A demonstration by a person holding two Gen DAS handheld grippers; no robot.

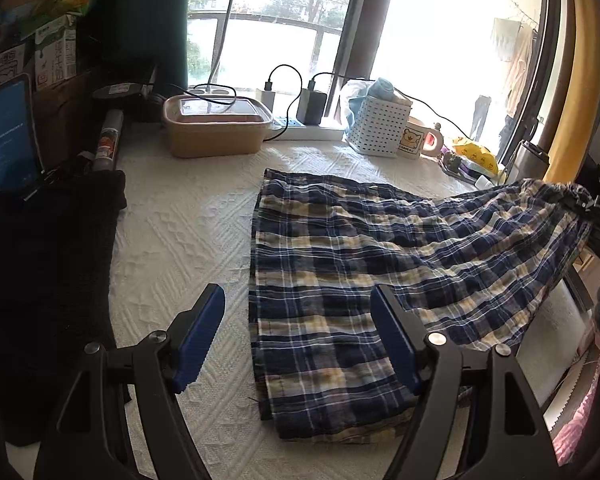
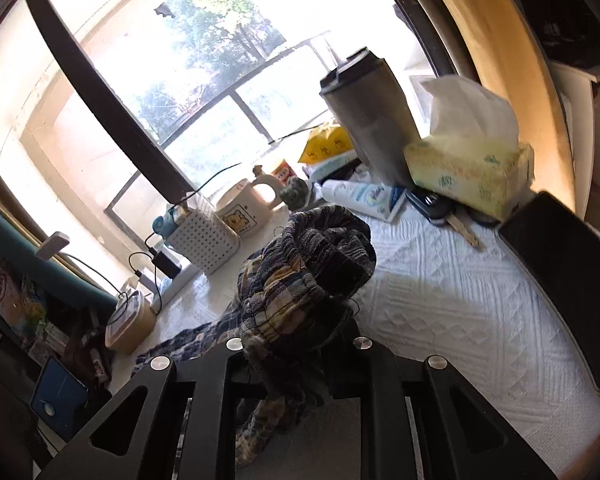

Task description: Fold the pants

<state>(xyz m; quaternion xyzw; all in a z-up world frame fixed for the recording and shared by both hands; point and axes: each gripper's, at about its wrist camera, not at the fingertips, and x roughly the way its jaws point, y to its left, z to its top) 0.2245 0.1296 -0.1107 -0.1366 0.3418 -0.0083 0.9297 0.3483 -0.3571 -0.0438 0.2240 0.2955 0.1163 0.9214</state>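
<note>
Blue-padded black left gripper [image 1: 298,336] sits right up front in the left wrist view, jaws spread wide with nothing between them, hovering just over the near end of the navy, cream and white plaid cotton pants [image 1: 340,264]. One finger is above the bare white textured bedspread [image 1: 180,232], the other above the fabric.

Those pants lie mostly flat on the bedspread, leg hems toward the left side, while the waistband end is lifted off the surface on the right. That's where the black right gripper [image 2: 296,320] comes in: its jaws are pinched together on the bunched elastic waistband, which puffs up in a wad above the fingers in the right wrist view, with more cloth hanging down below.

Around the edges: a tan lidded plastic container [image 1: 216,128], a white perforated basket [image 1: 380,128] and a cream mug with a bear print [image 1: 414,140] stand along the window side. A pale yellow tissue box [image 2: 468,172] and a grey tumbler [image 2: 368,112] sit close together near the far right corner. A black folded cloth [image 1: 48,248] lies on the left, well apart from the pants.
</note>
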